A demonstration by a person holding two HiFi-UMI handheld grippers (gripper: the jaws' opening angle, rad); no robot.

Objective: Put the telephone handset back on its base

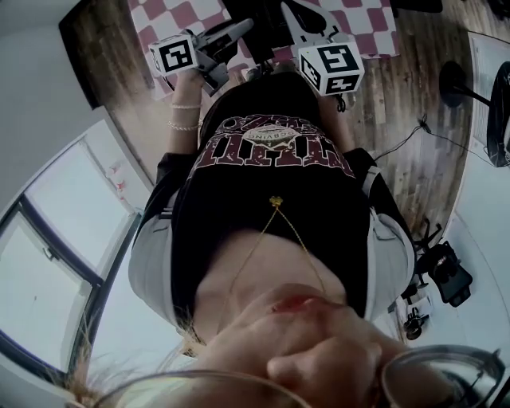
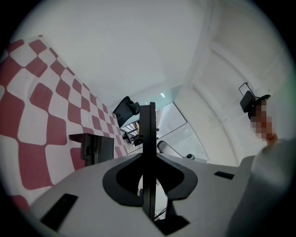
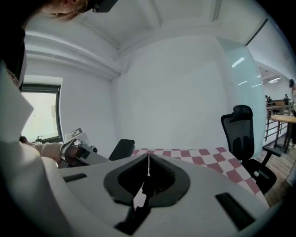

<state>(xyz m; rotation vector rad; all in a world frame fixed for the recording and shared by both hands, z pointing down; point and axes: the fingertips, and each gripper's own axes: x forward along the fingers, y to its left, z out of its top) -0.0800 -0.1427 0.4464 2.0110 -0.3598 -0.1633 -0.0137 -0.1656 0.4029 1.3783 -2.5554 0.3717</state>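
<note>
Two big things fill the head view: a wooden floor [image 1: 414,119] and the person's black T-shirt [image 1: 271,207] seen from straight above. Past the shirt there's a table under a red-and-white checkered cloth [image 1: 183,14], and the same cloth runs up the left side of the left gripper view. A window [image 3: 39,111] sits at the left of the right gripper view, with a black office chair [image 3: 243,134] over on the right beside the table.

Next down in size, both grippers are held out in front of the chest, just over the near edge of the table, marker cubes facing up. The left gripper [image 2: 148,115] has its jaws clenched into one dark bar, with nothing between them. The right gripper [image 3: 148,162] is clamped together too, only a hairline of light between the jaws, and it's empty.

As for the telephone handset, honestly I can't pick it or its base out for sure. A dark boxy thing [image 2: 92,148] stands on the cloth well ahead of the left gripper, and a dark slab [image 3: 121,149] shows in the right gripper view just beside the left gripper, but neither is clear enough to name.

Small stuff: two bracelets [image 1: 185,115] on the left wrist and a thin necklace [image 1: 275,203].
</note>
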